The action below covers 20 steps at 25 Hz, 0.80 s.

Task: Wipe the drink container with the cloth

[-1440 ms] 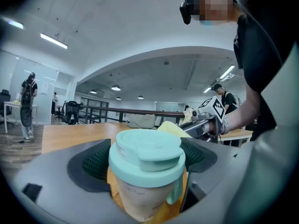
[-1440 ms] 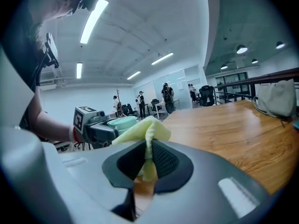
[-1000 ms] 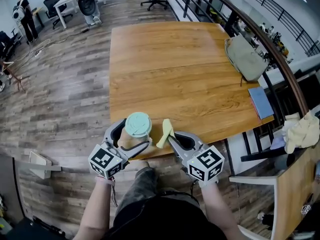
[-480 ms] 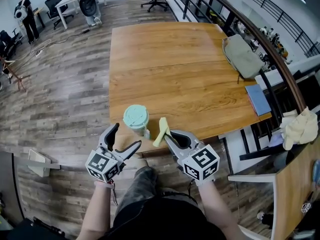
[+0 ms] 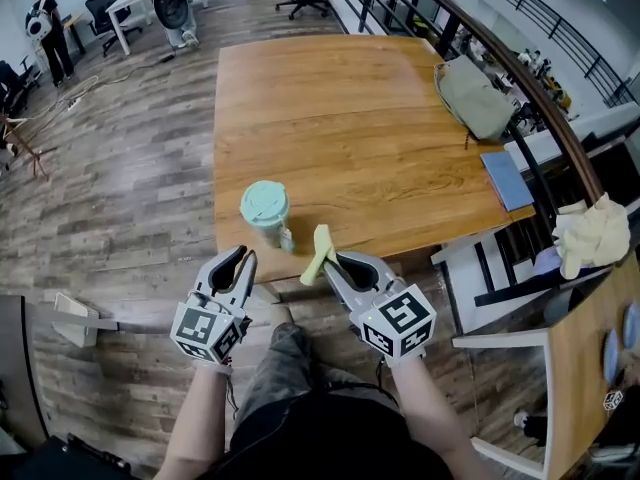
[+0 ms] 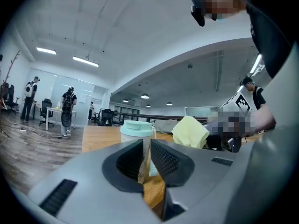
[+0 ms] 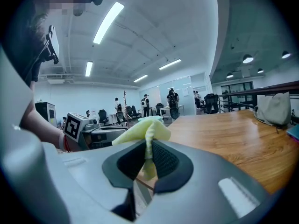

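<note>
The drink container, a tan cup with a mint-green lid, stands upright near the wooden table's front edge. My left gripper is just short of that edge, apart from the cup. Its jaws have just been closing and are nearly together with nothing between them. In the left gripper view the cup shows beyond the left gripper. My right gripper is shut on the pale yellow cloth, to the right of the cup. In the right gripper view the cloth sticks up between the right gripper's pads.
A grey bag lies at the table's far right edge, and a blue book lies nearer on that side. White frames and a yellowish bundle stand right of the table. Office chairs and people are far off at the upper left.
My left gripper let go of the cup, drew back off the table edge, and its jaws closed. The cup stays standing on the table. My right gripper pulled back a little with the cloth.
</note>
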{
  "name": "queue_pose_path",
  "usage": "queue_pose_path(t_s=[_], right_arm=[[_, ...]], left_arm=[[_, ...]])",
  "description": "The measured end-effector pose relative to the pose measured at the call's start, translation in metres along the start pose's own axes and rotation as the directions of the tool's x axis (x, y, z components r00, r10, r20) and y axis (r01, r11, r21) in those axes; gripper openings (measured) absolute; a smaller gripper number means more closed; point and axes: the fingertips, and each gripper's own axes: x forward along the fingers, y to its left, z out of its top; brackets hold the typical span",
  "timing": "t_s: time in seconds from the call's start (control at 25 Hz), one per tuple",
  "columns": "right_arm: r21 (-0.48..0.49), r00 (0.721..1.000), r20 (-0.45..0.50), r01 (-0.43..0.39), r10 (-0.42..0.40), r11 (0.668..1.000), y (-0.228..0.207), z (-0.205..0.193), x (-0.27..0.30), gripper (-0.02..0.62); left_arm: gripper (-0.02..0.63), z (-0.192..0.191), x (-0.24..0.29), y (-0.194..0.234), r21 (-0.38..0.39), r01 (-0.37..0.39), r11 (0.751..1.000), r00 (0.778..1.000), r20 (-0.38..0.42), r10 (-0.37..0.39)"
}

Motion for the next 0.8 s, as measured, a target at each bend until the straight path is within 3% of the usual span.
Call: queue_pose_path(t_s=[0.12,0.8], right_arm=[[-0.007,1.0,0.011,0.003,-0.003,1.0,0.009,0.0,-0.009,0.041],[-0.044,0.998,0.056,-0.006,0.009,0.999,0.063,-0.002,-0.046,0.041]], left_arm=[[-0.003,0.002,-0.009,-0.006,0.0,-0.033,0.999,0.999,0.01,0.033],[-0.003,0.014,-0.057,-0.044,-0.037,-0.059,0.998,0.996,0.06,0.061]])
